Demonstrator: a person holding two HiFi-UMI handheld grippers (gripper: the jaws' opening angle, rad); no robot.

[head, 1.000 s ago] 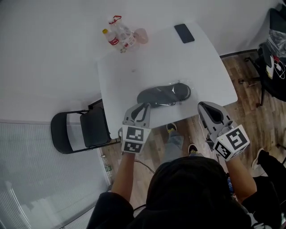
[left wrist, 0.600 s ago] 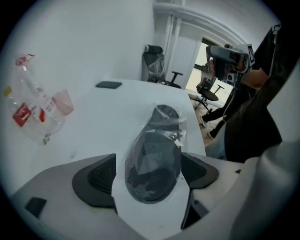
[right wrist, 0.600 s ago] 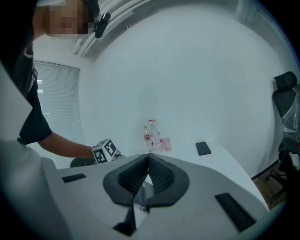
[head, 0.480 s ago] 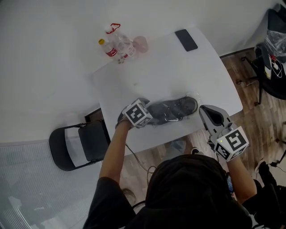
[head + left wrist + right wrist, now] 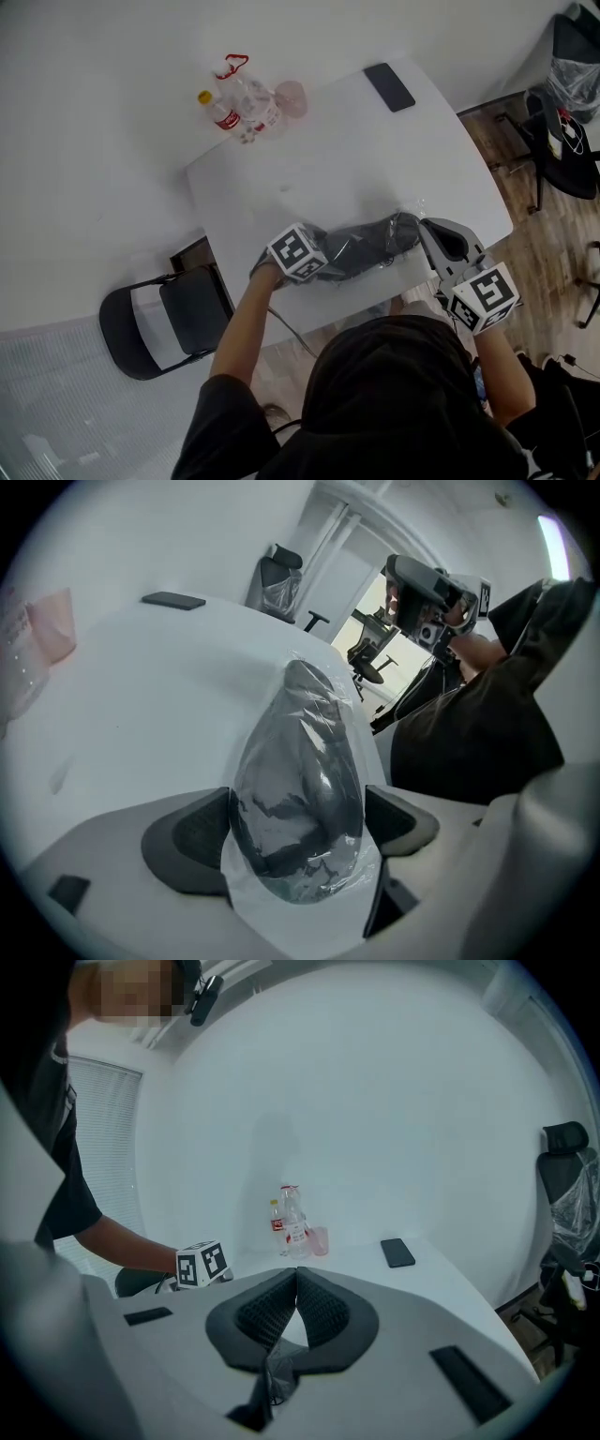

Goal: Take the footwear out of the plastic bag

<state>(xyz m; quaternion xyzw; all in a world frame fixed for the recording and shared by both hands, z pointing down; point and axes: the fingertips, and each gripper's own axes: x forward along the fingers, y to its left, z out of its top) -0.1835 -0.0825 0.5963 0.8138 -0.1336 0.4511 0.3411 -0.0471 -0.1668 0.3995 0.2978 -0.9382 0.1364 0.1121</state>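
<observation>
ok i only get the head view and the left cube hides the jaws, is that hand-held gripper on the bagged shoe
observer: Not clamped. In the left gripper view the left hand-held gripper has just been opening its jaws; they stand wide apart with the shoe in its plastic bag between them.
operator: which end of the bag is that
observer: A flat flap of the bag sticks out past the shoe's end, toward the gripper's body; open or sealed I cannot tell.
operator: and the right one
observer: The right hand-held gripper has its jaws shut, pads meeting.
</observation>
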